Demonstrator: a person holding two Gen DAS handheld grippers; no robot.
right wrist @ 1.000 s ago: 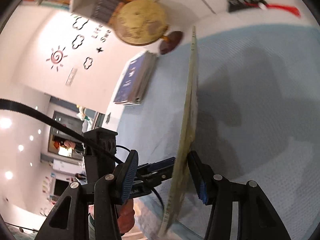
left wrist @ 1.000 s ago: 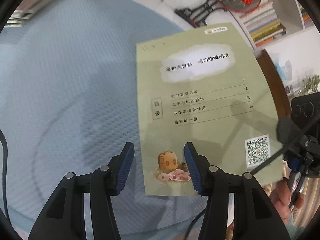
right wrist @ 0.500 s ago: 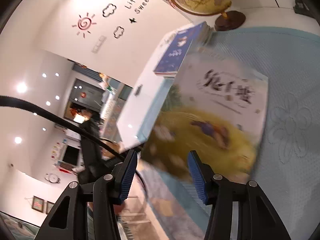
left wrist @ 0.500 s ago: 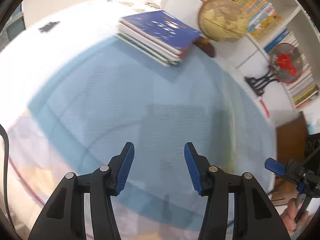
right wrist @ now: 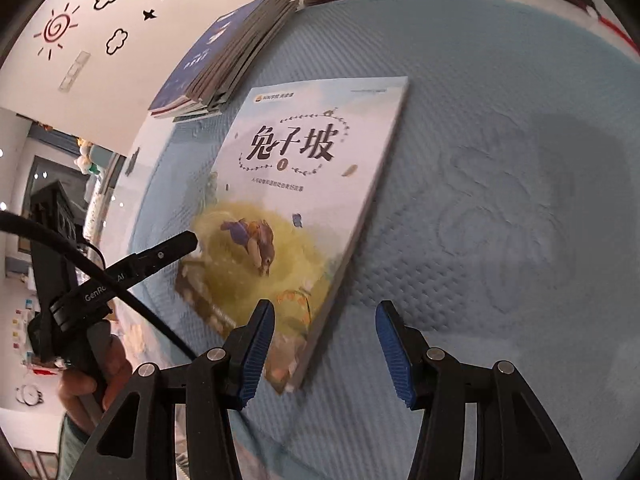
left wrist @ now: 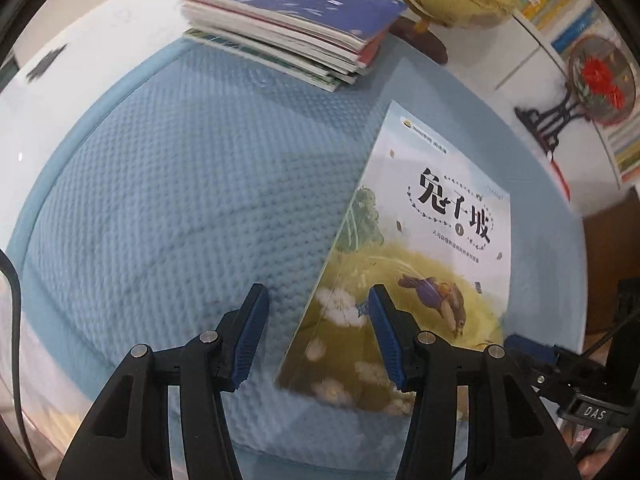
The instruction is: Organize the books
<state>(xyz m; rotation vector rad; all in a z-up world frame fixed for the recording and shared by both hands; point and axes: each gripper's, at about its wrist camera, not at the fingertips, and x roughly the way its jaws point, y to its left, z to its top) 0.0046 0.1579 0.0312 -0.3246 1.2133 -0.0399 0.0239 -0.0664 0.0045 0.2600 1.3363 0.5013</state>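
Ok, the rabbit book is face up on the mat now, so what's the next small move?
Probably close the right gripper on the book's near corner to lift it toward the stack. Both grippers look open and empty, the book lies apart from the stack at the mat's far edge, and that corner already sits between the right fingers.

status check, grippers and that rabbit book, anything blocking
Left gripper and right gripper open, nothing held. Rabbit book face up on blue mat, apart from book stack. Path to stack clear.
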